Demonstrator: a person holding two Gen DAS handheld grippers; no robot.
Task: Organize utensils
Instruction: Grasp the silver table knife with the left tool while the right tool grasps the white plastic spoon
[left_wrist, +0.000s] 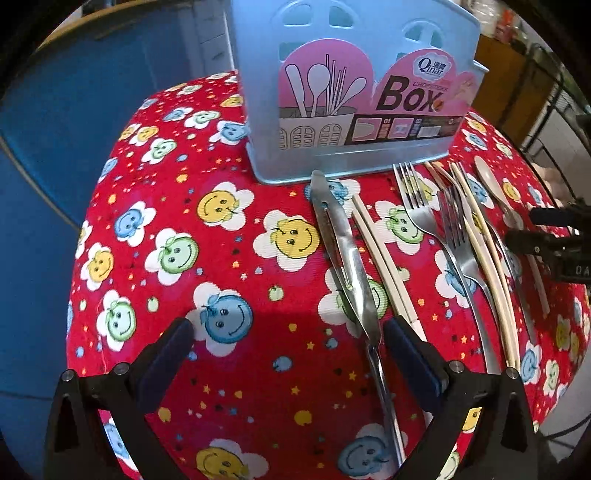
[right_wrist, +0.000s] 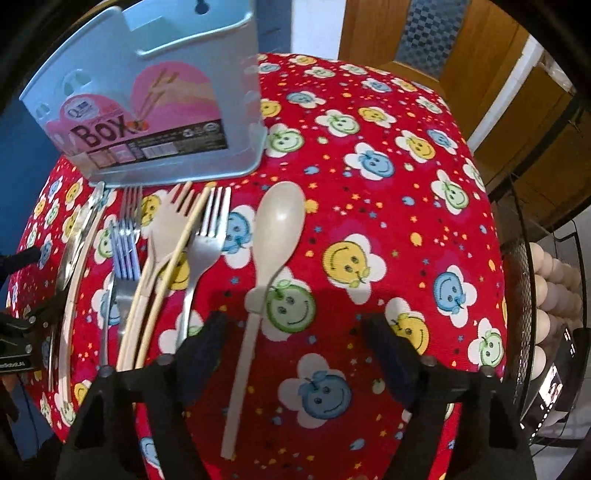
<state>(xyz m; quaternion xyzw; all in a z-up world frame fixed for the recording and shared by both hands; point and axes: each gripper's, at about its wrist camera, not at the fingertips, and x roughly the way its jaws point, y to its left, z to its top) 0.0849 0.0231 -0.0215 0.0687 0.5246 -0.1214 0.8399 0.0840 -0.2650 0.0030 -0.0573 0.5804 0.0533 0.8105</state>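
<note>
A light blue chopstick box (left_wrist: 258, 55) (right_wrist: 240, 110) stands at the back of a red smiley-print cushion. In front of it lie a long steel utensil (left_wrist: 347, 251), cream chopsticks (left_wrist: 380, 251), two steel forks (left_wrist: 417, 206) (right_wrist: 207, 236) and a beige spoon (left_wrist: 487, 181) (right_wrist: 277, 229). My left gripper (left_wrist: 290, 332) hangs open over the cloth, and the steel utensil's handle runs just inside its right finger (left_wrist: 402, 339). My right gripper (right_wrist: 295, 332) is open with the spoon's handle between its fingers, nearer the left one (right_wrist: 207, 339). No pad presses on it.
The red cushion (right_wrist: 406, 184) drops away on all sides. A beige plastic fork (right_wrist: 166, 229) and a thin stick lie among the steel forks. A blue wall (left_wrist: 55, 147) is at the left, a wooden door (right_wrist: 461, 55) behind, and eggs in a wire rack (right_wrist: 546, 295) at the right.
</note>
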